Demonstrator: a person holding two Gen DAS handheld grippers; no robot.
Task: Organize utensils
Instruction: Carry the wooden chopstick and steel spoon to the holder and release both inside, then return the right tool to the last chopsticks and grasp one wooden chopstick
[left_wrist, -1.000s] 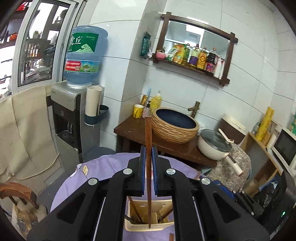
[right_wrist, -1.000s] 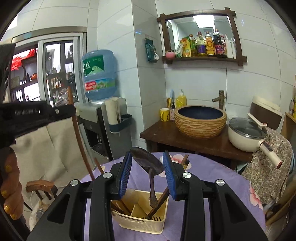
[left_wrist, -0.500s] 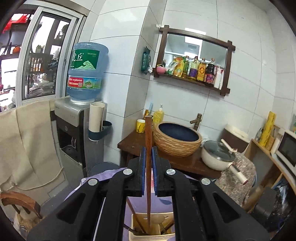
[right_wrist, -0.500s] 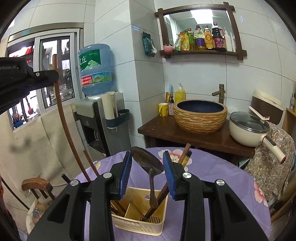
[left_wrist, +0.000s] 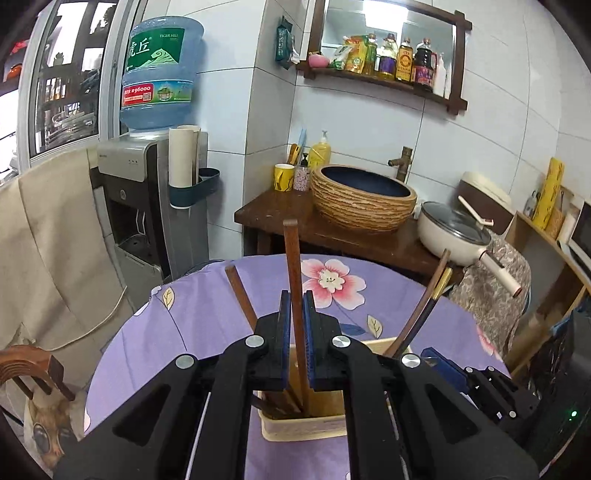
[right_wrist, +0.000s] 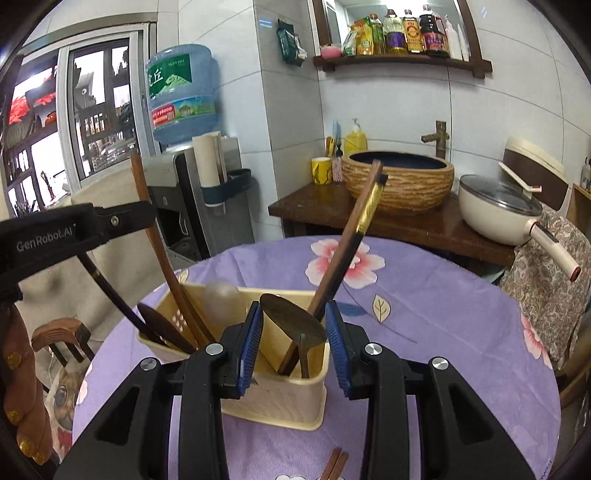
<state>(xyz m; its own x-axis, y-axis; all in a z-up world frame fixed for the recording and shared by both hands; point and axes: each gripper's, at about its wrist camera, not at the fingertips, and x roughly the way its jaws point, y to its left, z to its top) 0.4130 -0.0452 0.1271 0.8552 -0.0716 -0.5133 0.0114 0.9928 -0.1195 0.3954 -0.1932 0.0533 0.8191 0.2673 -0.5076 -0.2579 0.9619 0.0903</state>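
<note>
Now clamping tight, left gripper (left_wrist: 294, 325) on a wooden chopstick (left_wrist: 291, 266), long axis near upright, lower end dipping into the cream utensil holder (left_wrist: 306, 430) directly below. Pinching a metal spoon (right_wrist: 293, 321) by its bowl, right gripper (right_wrist: 293, 332), handle hanging into the holder's right compartment. Hiding behind fingers: both tips and the holder's floor.

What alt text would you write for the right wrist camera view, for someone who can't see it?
The right gripper holds a metal spoon by its bowl, handle down in a cream utensil caddy on a purple floral tablecloth. At left, the left gripper lowers a wooden chopstick into the caddy's other side.
</note>
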